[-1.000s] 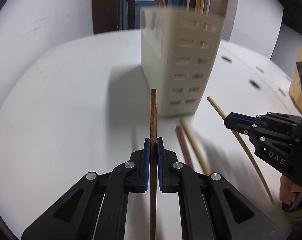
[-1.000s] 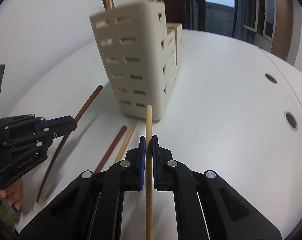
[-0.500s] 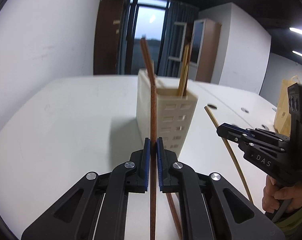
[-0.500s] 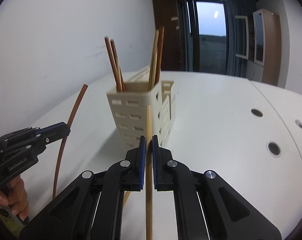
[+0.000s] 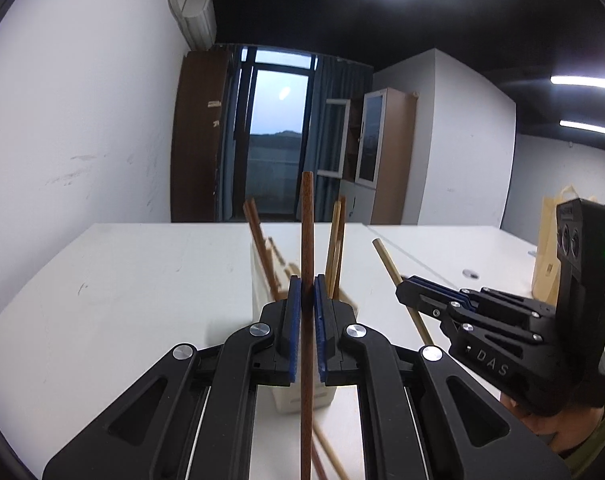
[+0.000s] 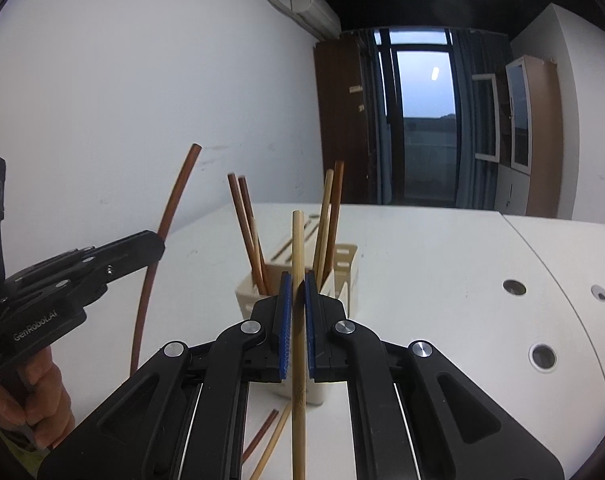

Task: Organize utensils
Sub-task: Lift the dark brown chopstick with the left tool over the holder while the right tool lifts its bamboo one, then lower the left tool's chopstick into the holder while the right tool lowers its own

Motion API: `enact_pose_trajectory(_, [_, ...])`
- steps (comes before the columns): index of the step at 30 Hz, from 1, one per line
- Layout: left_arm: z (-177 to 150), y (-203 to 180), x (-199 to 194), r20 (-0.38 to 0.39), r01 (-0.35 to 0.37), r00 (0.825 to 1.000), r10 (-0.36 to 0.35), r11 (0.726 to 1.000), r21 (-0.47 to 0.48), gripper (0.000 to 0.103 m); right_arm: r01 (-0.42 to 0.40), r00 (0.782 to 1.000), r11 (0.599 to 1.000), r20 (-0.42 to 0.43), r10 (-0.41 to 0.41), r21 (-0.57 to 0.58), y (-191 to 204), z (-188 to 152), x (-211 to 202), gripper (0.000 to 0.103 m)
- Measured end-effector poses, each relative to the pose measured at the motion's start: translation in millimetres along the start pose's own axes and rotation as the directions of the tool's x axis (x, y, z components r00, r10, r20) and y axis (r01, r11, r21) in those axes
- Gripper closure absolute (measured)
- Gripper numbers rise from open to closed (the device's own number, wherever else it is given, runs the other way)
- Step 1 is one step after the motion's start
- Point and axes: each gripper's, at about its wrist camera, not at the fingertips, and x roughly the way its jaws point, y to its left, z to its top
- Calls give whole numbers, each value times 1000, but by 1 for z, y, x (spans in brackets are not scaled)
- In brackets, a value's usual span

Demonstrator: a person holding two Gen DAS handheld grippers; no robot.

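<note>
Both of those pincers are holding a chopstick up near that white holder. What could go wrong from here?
The holder already has four chopsticks leaning in it, so the dark chopstick or the light chopstick might knock against them going in. Each stick is pinched only at a narrow spot by the left gripper and right gripper, so it may swivel or slip. Two loose chopsticks on the table could get nudged away.

A white table (image 5: 122,300), an air conditioner (image 5: 198,20), a wooden cabinet (image 5: 386,152).
</note>
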Motion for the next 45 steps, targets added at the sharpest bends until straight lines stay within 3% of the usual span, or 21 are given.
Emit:
enact_pose_trajectory(16, [13, -5, 18, 85, -6, 996, 6, 1000, -3, 97, -6, 993, 1000, 120, 6, 3, -9, 24, 19, 96])
enact_pose_trajectory(24, [27, 0, 14, 211, 15, 978, -6, 999, -37, 97, -36, 975, 999, 219, 35, 2, -12, 39, 18, 96])
enact_pose_trajectory(31, [34, -2, 10, 328, 43, 944, -21, 997, -61, 97, -119, 935, 992, 342, 99, 38, -23, 48, 14, 96])
enact_pose_trajectory(35, [36, -7, 9, 403, 29, 915, -3, 998, -58, 97, -164, 892, 985, 435, 124, 57, -25, 56, 10, 96])
enact_pose_trajectory(43, [40, -6, 14, 474, 21, 880, 26, 995, -94, 97, -178, 843, 983, 522, 129, 44, -21, 60, 19, 96])
enact_pose_trajectory(45, [42, -5, 13, 501, 7, 864, 43, 995, -98, 97, -175, 830, 984, 544, 123, 44, -21, 60, 20, 96])
